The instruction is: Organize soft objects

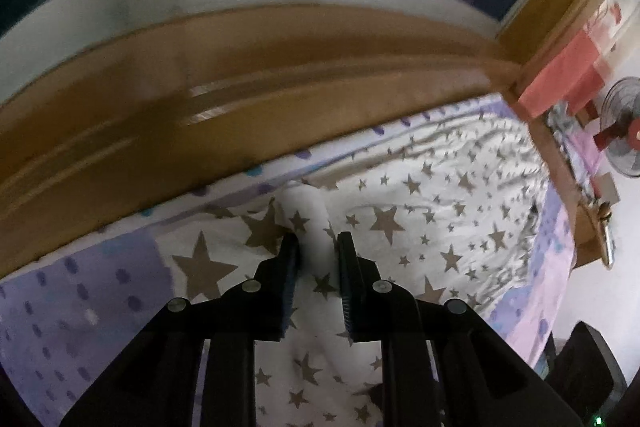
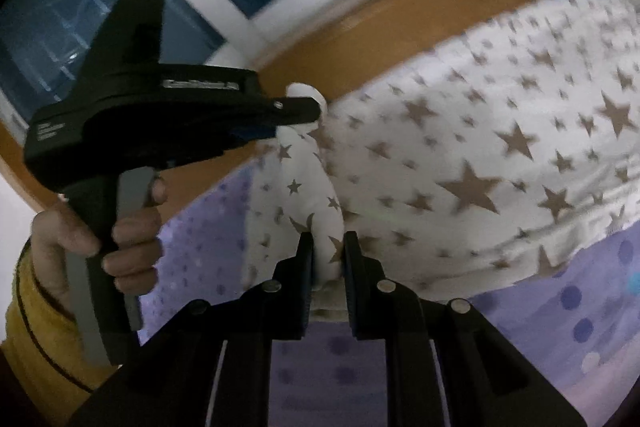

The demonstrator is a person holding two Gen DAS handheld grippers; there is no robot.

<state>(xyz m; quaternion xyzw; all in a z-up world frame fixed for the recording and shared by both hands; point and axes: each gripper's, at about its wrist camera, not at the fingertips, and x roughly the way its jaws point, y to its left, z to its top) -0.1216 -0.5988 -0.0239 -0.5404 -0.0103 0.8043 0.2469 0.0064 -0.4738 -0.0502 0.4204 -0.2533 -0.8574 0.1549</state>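
Seen from the right wrist, the left tool (image 2: 316, 111) is nipped shut on a bunched far corner of the star-print blanket (image 2: 500, 131) on the bed (image 2: 580, 307). Nearer, the right tool (image 2: 329, 247) pinches the same edge. It looks light, limp, draping; hold at corners.

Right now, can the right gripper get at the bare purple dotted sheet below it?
Probably not freely. The right gripper is shut on a fold of the star blanket, as is the left gripper. The purple sheet lies uncovered, but the blanket must go first.
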